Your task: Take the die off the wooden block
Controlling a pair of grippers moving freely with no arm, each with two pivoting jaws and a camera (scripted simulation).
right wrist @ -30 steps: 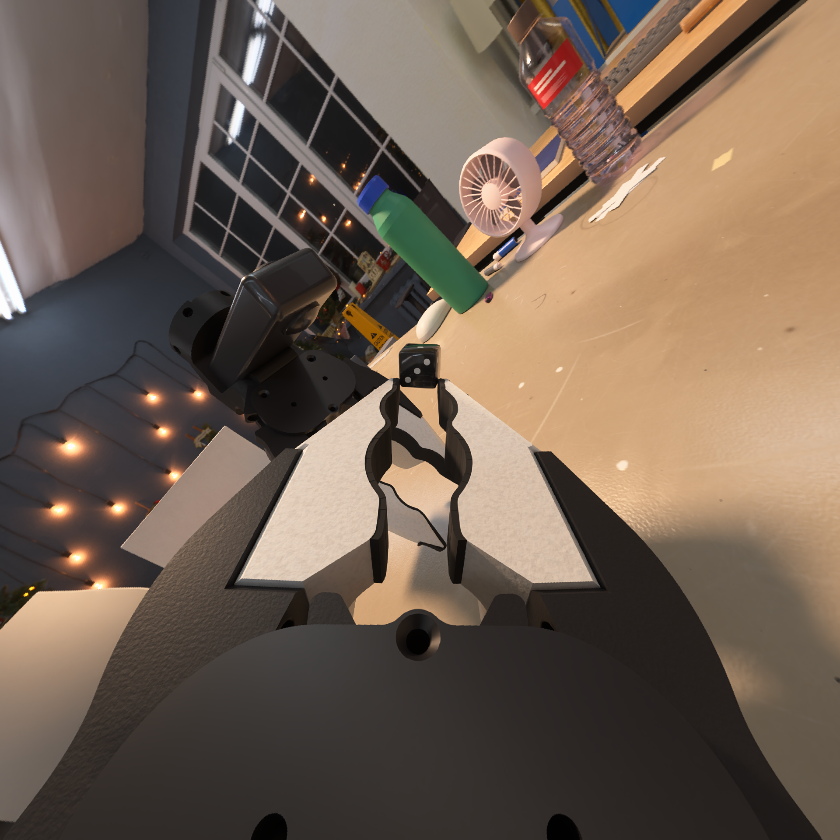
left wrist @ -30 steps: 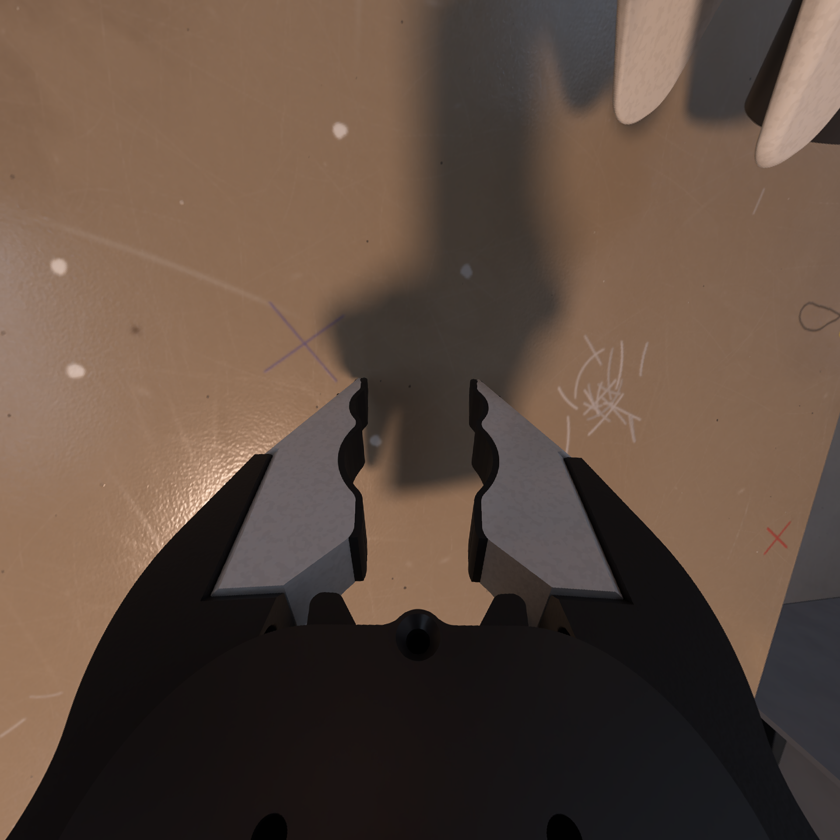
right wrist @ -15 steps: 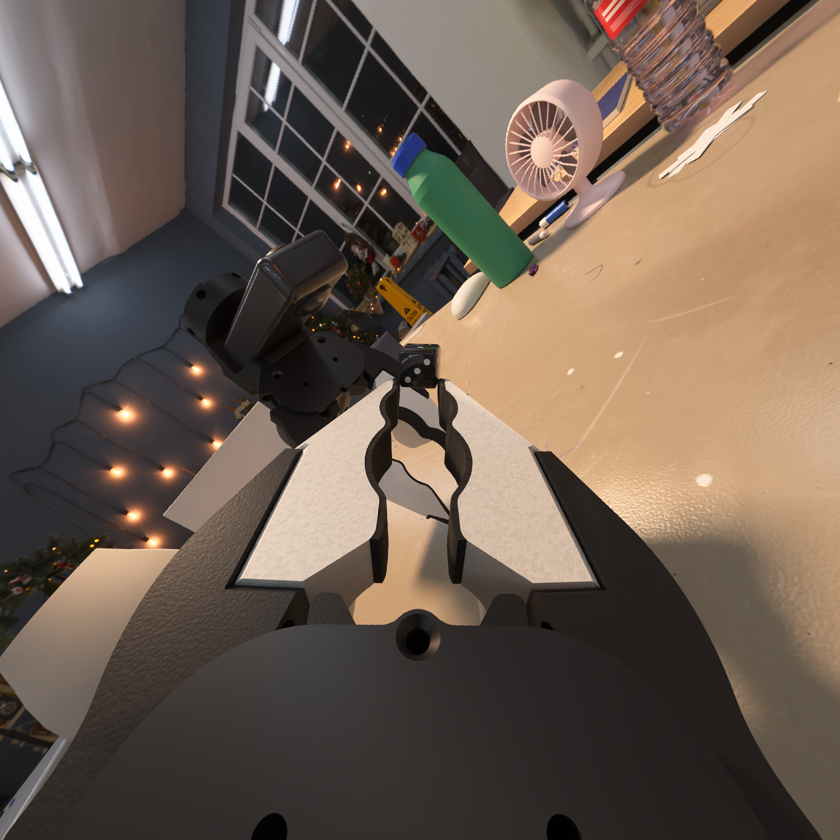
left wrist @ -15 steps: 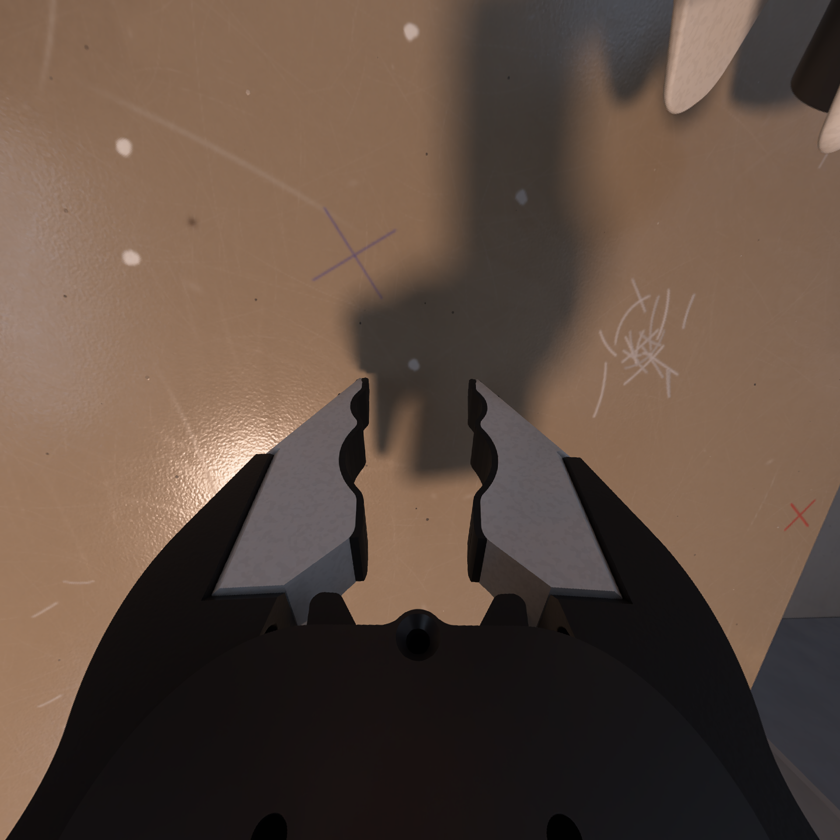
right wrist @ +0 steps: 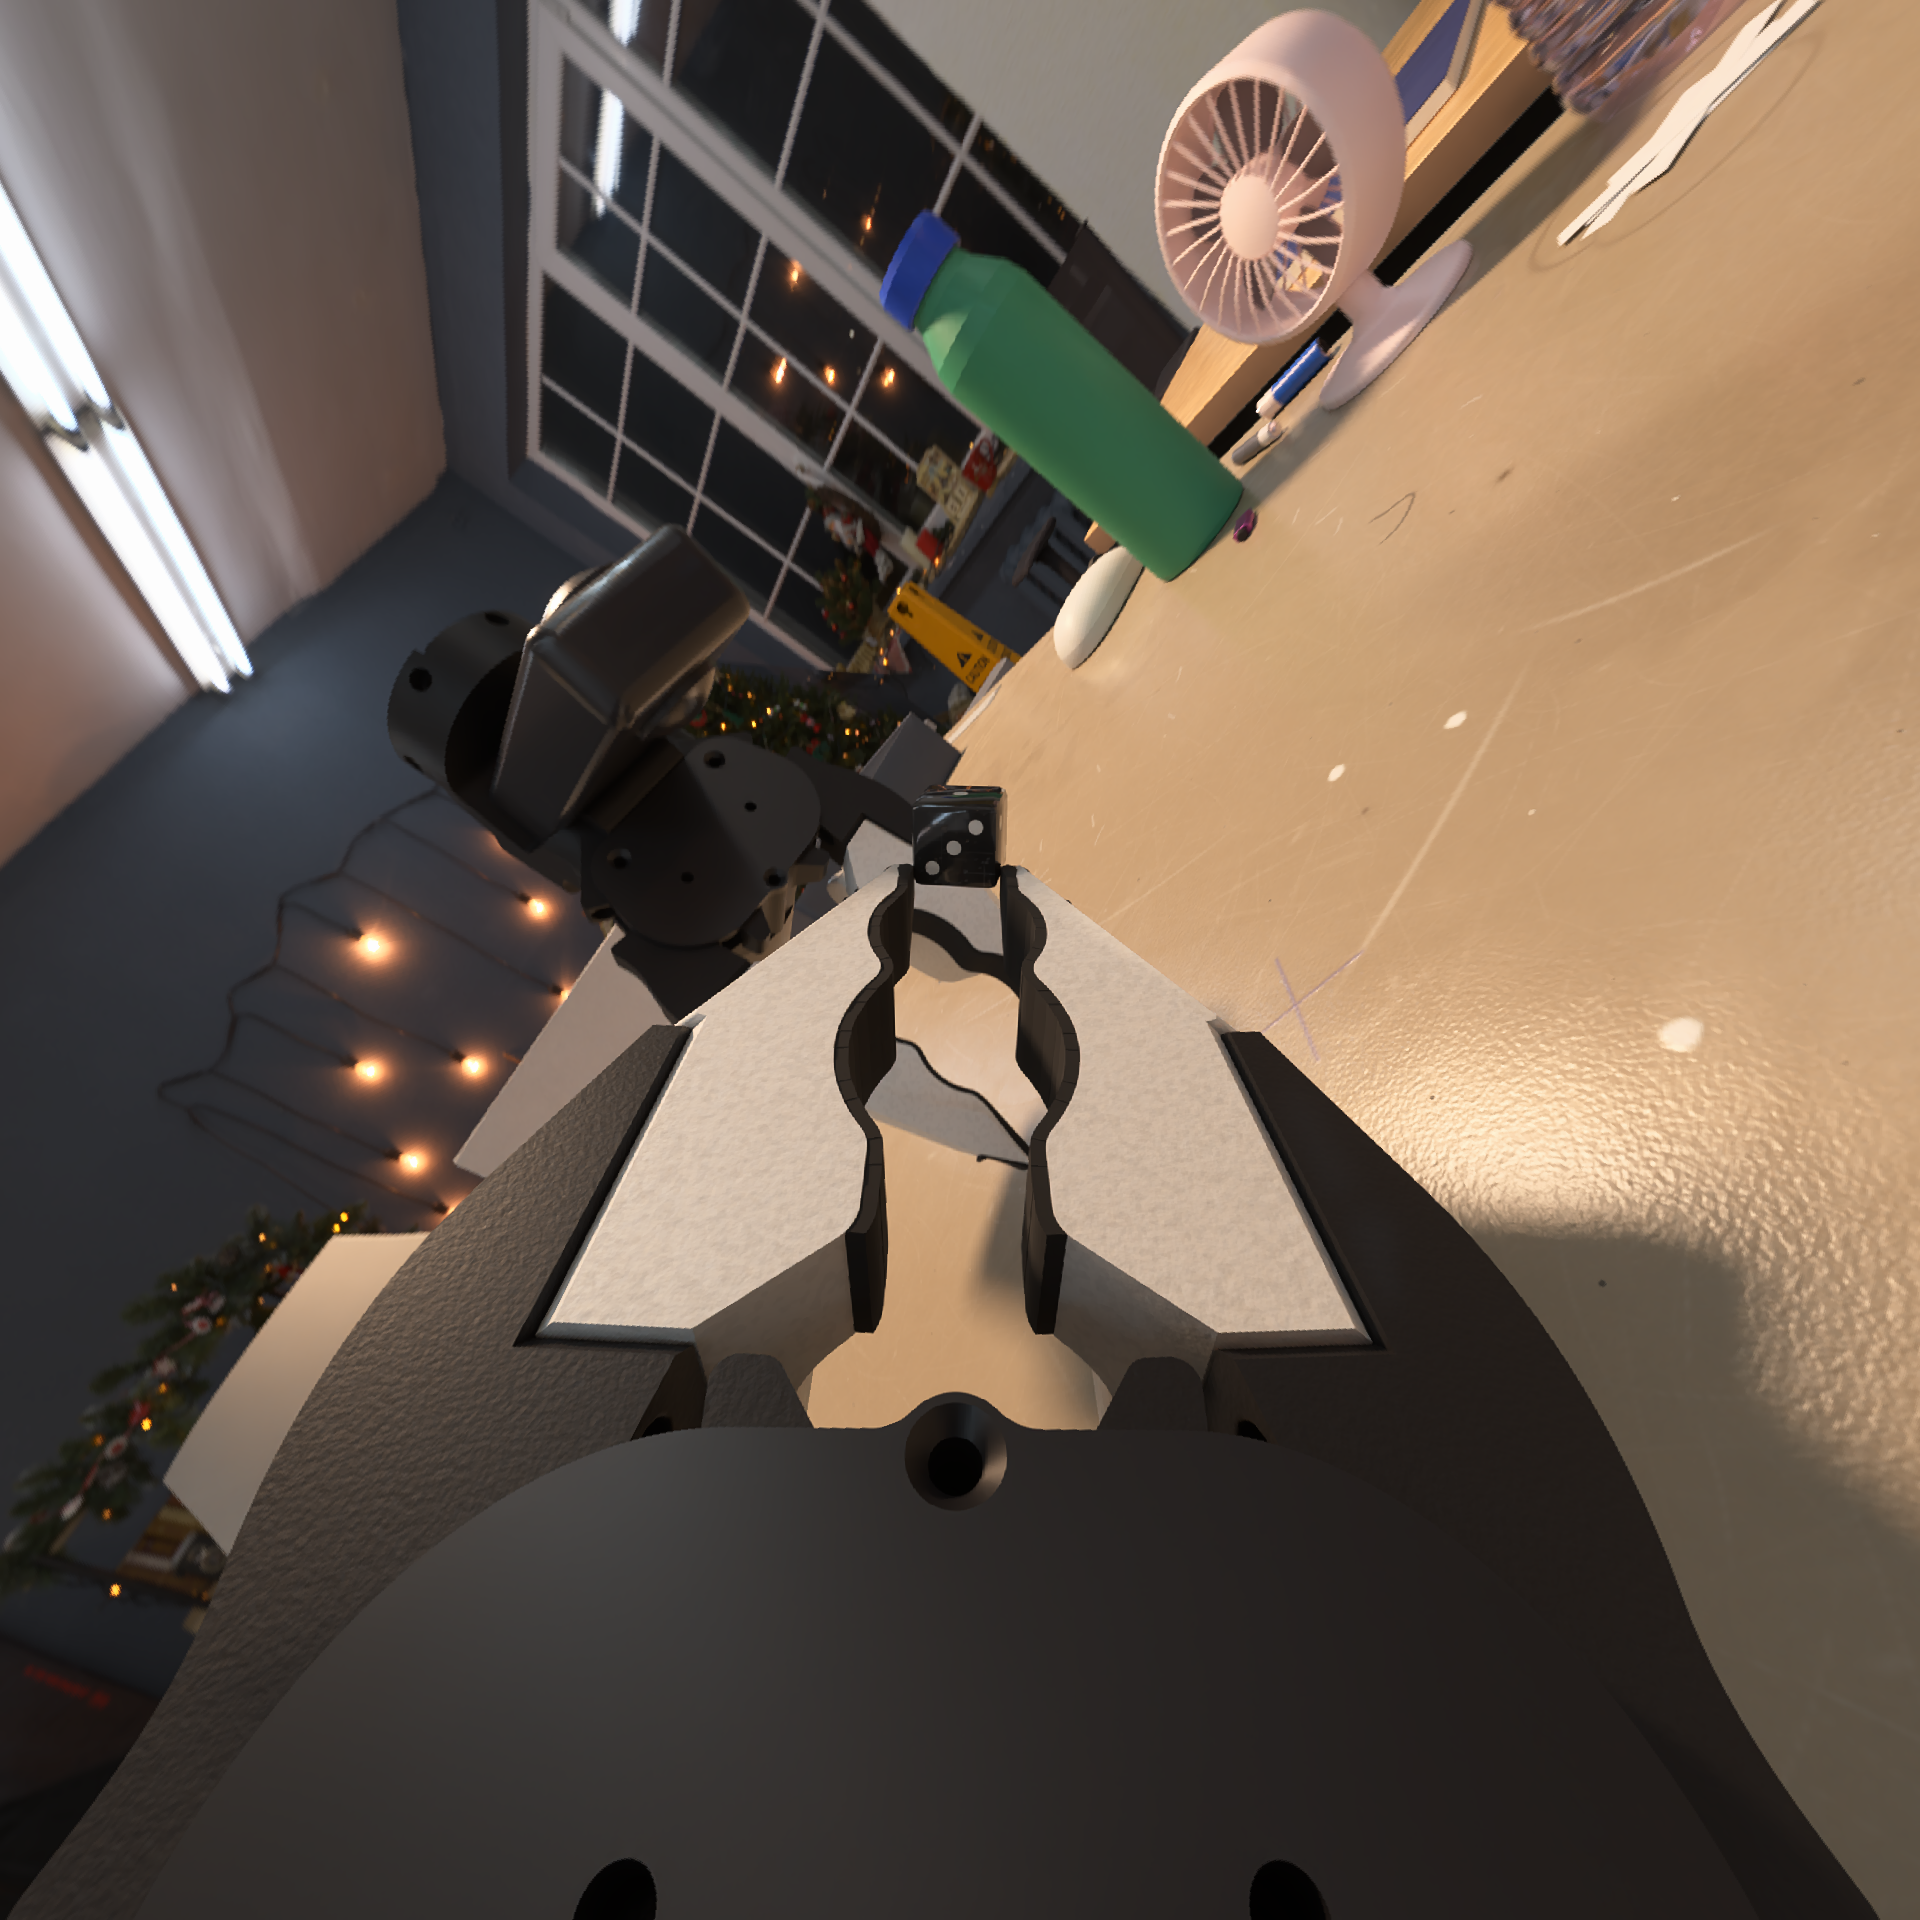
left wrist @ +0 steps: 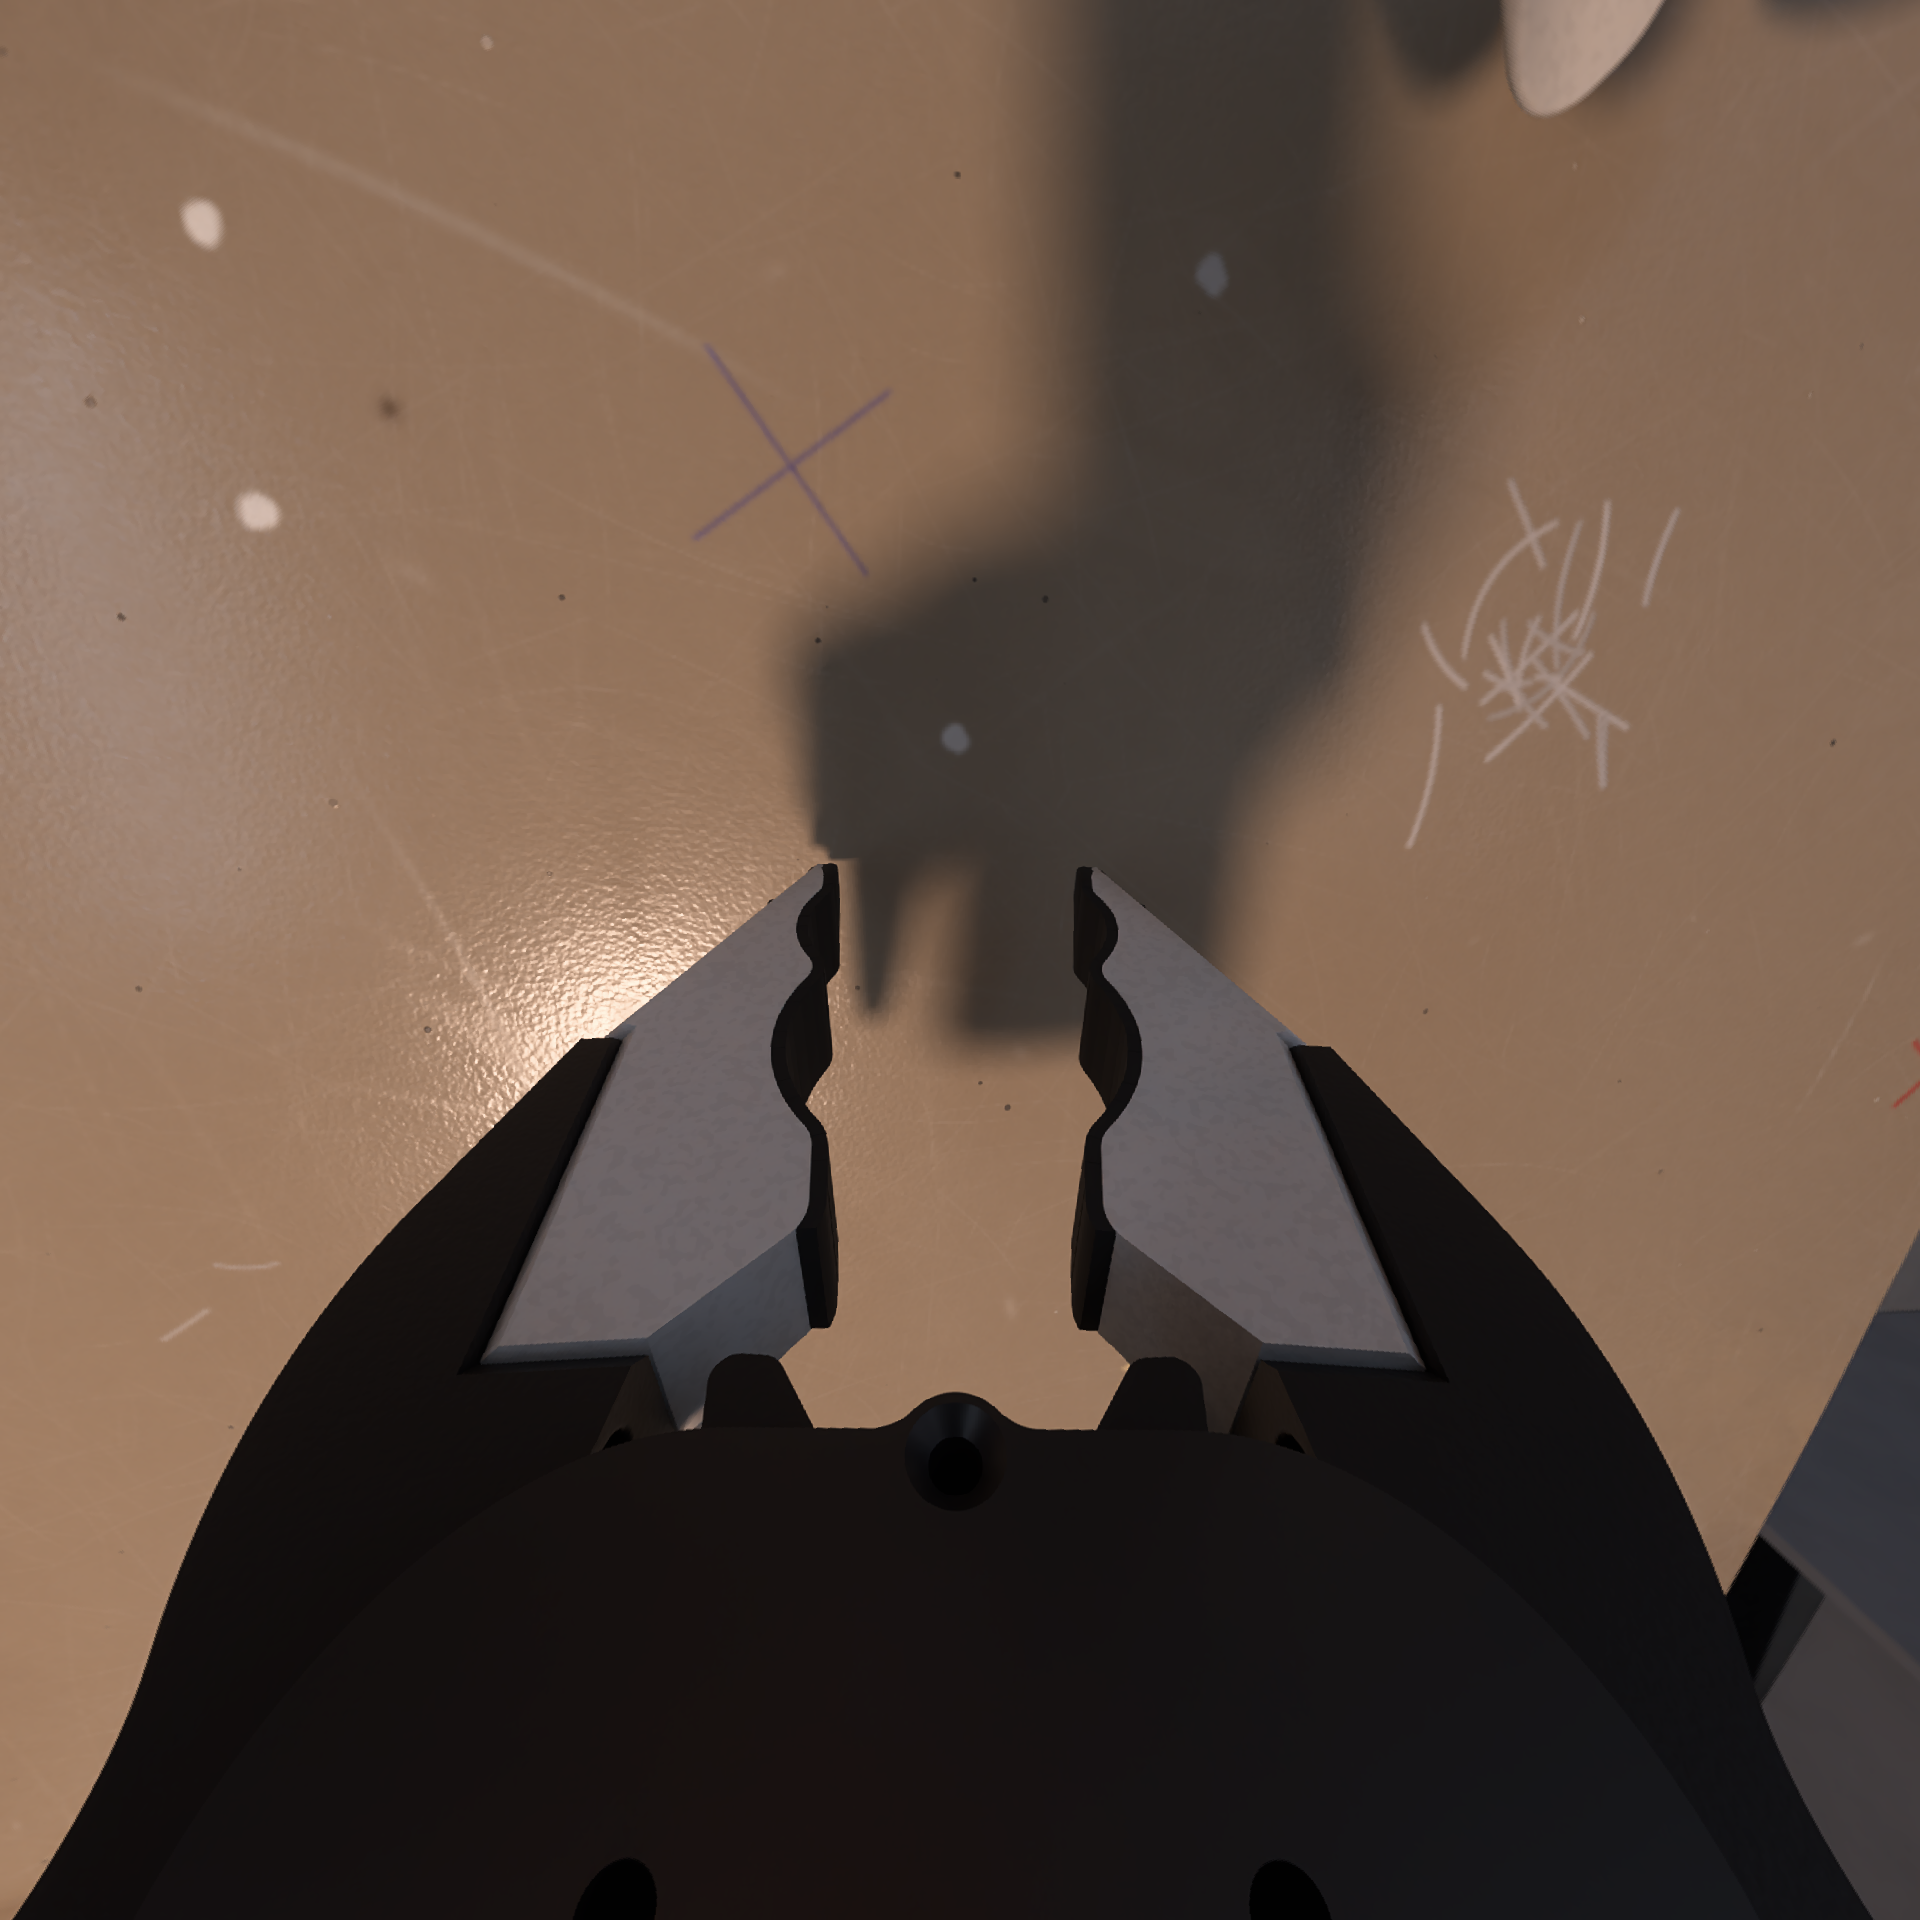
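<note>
My right gripper (right wrist: 956, 883) is shut on a black die (right wrist: 958, 837) with white pips, pinched between its fingertips and held in the air beside the tan tabletop (right wrist: 1558, 831). My left gripper (left wrist: 954, 883) is open and empty, pointing down at the tabletop (left wrist: 416, 727); it also shows as a black body at the left of the right wrist view (right wrist: 623, 748). One pale fingertip (left wrist: 1558, 52) of the right gripper shows at the top right of the left wrist view. No wooden block is in view.
A green bottle with a blue cap (right wrist: 1060, 395), a pink desk fan (right wrist: 1288, 197), a white mouse (right wrist: 1091, 613) and pens (right wrist: 1283, 400) stand at the far side of the table. The table edge (left wrist: 1860, 1340) runs at the right of the left wrist view.
The right gripper has carried the die along, with the bottle and fan sliding up and right in its view. The left gripper has drifted over the table; the other gripper's fingers slid out at the top.
</note>
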